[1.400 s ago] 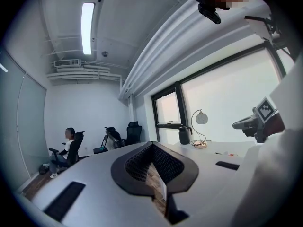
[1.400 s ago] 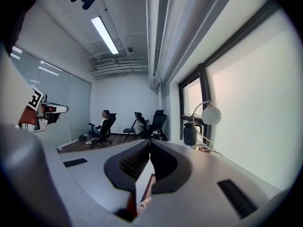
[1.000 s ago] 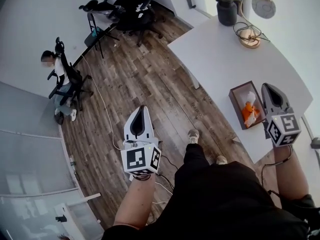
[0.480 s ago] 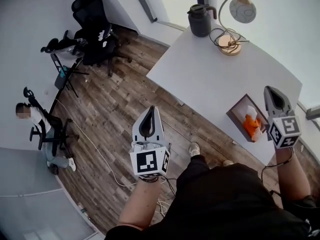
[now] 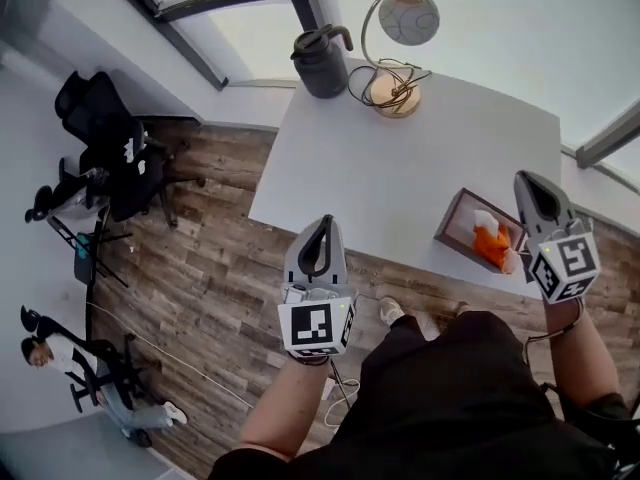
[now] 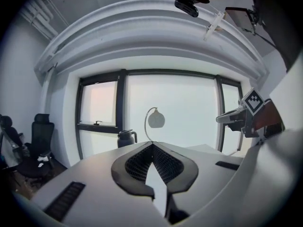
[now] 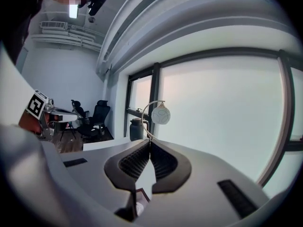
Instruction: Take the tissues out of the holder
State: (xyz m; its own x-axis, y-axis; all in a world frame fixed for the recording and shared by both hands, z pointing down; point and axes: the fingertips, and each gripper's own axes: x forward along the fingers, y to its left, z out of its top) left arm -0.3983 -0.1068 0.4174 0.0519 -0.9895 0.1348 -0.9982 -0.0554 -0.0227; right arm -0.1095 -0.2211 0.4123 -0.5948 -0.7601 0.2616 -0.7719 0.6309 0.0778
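**Both grippers clenched, tissues in the holder**

The holder, a brown open-topped box, sits near the front edge of the white table, and the tissues (orange, with some white showing) lie inside it. The right gripper is held just beside the holder's right end. Its jaws are pressed together tip to tip with nothing between them, as the right gripper view shows. The left gripper hangs over the wood floor off the table's near edge, well apart from the holder. It too is clenched and empty. At the table's far side stand a dark jug and an arched lamp, close together. Black office chairs stand by the wall on the left.
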